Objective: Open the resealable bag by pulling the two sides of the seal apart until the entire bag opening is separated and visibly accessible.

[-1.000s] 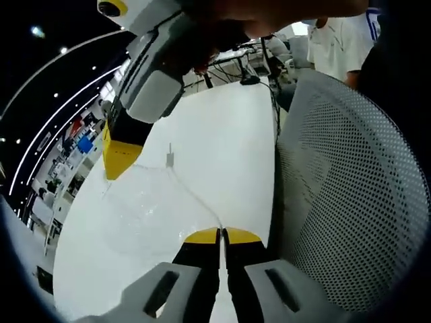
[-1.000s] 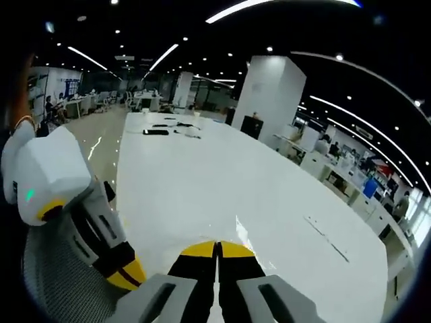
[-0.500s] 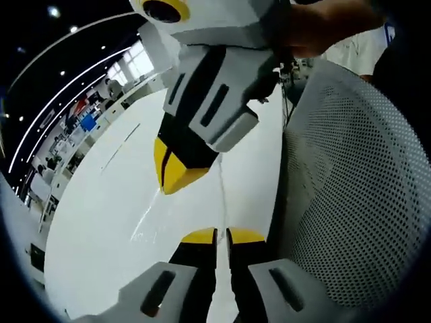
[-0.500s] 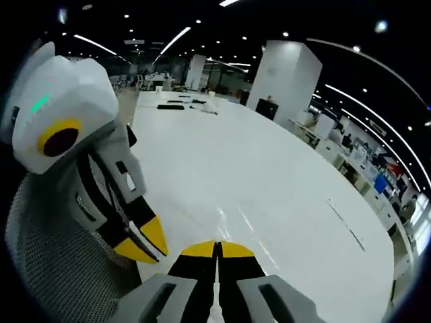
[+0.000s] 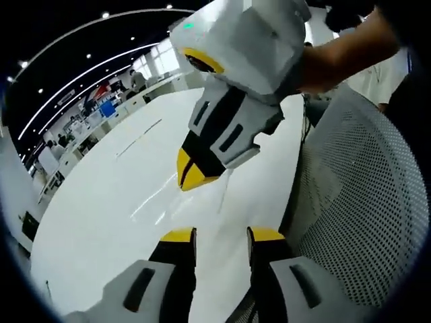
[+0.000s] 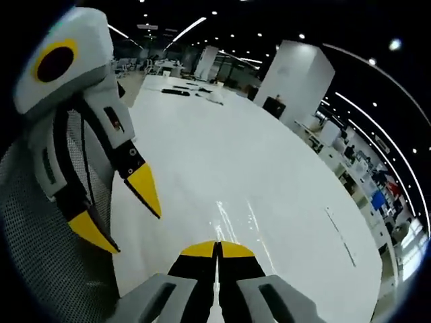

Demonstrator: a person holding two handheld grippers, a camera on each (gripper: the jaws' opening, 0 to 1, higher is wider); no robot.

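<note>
The resealable bag [image 5: 224,192] is clear and hard to make out; I see a thin shiny edge hanging below the right gripper [image 5: 194,176], which comes down from the top with its yellow tips together. My left gripper [image 5: 222,235] stands open just under it, with a wide gap and nothing between its fingers. In the right gripper view the bag [image 6: 232,219] shows as faint glints over the white table, running out from my right gripper [image 6: 217,247], which is shut on its edge. The left gripper [image 6: 121,212] enters at the left, jaws spread.
A long white table [image 5: 101,202] lies below both grippers. A grey mesh chair back [image 5: 363,202] stands close on one side, also seen as the mesh chair [image 6: 40,249]. Small dark items [image 6: 182,92] lie at the table's far end. A person in a white shirt [image 5: 387,74] stands behind.
My left gripper has opened and let go of the bag. The two grippers have come close together, and the right gripper stays shut on the bag.
</note>
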